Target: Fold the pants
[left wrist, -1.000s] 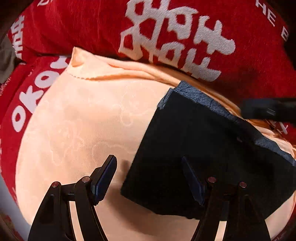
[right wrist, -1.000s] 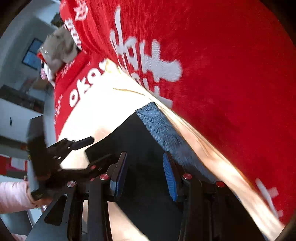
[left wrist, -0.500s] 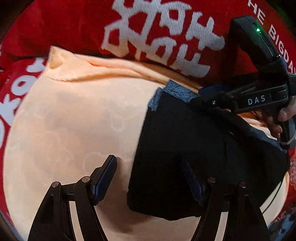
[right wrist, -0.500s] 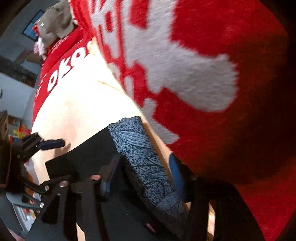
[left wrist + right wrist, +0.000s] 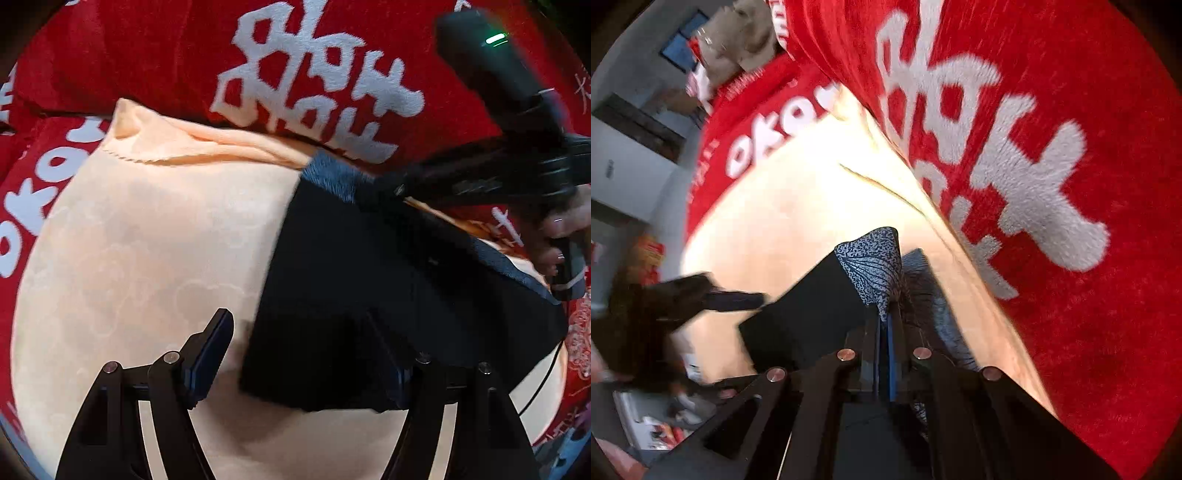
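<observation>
Right gripper clamped on the pants' patterned band; left gripper wide open above the near edge.

Nearest the left gripper (image 5: 299, 354), its spread fingers hold nothing: one finger (image 5: 212, 352) hangs over the peach cloth (image 5: 147, 251), the other over the black pants (image 5: 388, 295), whose near edge lies just ahead of the tips. The pants lie folded flat, long axis running from the left gripper's near side diagonally away to its right, the blue-grey band edge on the far side. There the right gripper (image 5: 886, 332), jaws closed, pinches a raised fold of that band (image 5: 875, 262). Beyond both, the red blanket (image 5: 332, 48) with white characters rises behind the cloth.
</observation>
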Tool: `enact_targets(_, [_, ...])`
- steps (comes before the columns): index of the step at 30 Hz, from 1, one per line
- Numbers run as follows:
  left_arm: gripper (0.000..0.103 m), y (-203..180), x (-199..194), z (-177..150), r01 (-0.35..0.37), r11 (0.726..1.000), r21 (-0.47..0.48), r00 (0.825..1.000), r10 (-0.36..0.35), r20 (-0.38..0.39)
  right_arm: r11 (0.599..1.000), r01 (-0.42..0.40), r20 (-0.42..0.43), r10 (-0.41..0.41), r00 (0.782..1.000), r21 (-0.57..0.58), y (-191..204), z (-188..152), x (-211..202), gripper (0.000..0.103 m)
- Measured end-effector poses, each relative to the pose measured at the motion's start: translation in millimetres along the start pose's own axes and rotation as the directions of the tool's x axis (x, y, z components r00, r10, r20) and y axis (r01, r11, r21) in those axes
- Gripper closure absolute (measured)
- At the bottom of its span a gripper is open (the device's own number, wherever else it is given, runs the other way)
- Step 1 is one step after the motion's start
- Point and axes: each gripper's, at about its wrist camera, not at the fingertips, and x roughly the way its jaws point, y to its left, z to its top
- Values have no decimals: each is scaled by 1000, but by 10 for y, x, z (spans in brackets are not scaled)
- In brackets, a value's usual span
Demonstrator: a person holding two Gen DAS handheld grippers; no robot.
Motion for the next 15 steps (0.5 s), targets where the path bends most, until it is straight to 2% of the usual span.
enact_targets(3, [30,51,-54,9,-39,999,-24,999,39,-8,995,67,-50,-64,997,74,-85,13,336,93])
enact_targets(4, [30,65,-84,31,-38,999,-30,999,38,-2,991,75,-24,-73,997,110,-96,8,322,89])
enact_targets(5, [30,63,-123,64,-38,999,-32,999,38,8,987,81,6,-82,997,141,-85,-2,243,79])
enact_targets(7, [29,-58,-166,174,-36,999,-18,999,37,28,981,86,77,-101,992,174,-79,-88,-7,73])
enact_targets(8, [29,-104,-194,235,-27,1000,-11,999,28,38,977,107,98,-127,987,183,-70,-127,-112,73])
enact_targets(10, [29,-256,-168,359,-19,1000,6,999,18,47,951,189,130,-225,966,243,-136,-315,-404,73])
enact_targets(11, [29,-374,-88,456,-16,1000,26,999,15,39,936,199,135,-246,960,290,-178,-445,-512,73])
enact_targets(13, [29,-603,115,569,-22,999,48,999,20,28,891,144,134,-221,966,432,-353,-826,-687,73])
enact_targets(15, [29,-734,394,660,-49,997,59,999,48,23,856,112,113,-194,974,504,-498,-1154,-707,73])
